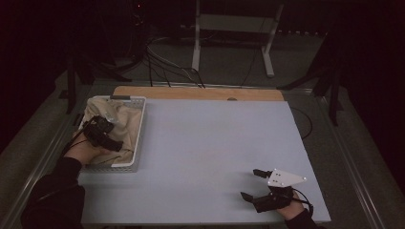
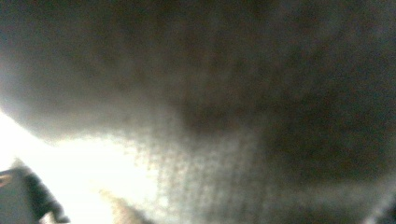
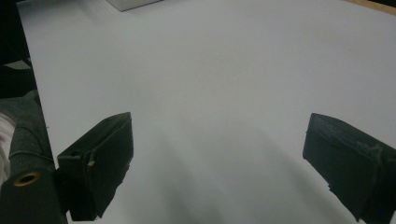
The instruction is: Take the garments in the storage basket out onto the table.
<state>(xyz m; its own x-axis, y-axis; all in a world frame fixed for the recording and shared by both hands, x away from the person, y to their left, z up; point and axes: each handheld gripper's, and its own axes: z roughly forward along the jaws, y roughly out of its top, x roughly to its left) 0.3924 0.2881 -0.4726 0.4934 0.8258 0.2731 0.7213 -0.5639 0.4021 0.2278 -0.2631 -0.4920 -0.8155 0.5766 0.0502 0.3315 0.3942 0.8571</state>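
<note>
Right gripper: nearest the high camera, at the near right corner of the table, held by a hand coming in from the bottom edge. Its jaws stand wide apart with nothing between them; in the right gripper view they frame bare pale surface.
Grey plate: three-cornered, on top of the right gripper, its tip aimed right.
Table: pale blue-grey sheet over a wooden board whose bare strip shows along the far edge.
Open room: the whole middle and far right of the sheet lies bare, from the basket's right wall to the right edge.
Edges: the right gripper sits close to the near edge and near the right edge; the basket sits at the left edge, toward the far side.
Basket: white, perforated walls, long axis running near to far.
Cloth: beige, crumpled inside the basket, lying along its length and bulging above the rim at the far left.
Left gripper: down in the basket on the cloth, pointing right and slightly toward the near side; a dark-sleeved arm reaches it from the lower left.
Left jaws: I cannot tell whether they are apart or closed; the left gripper view is blurred woven fabric pressed close to the lens.
</note>
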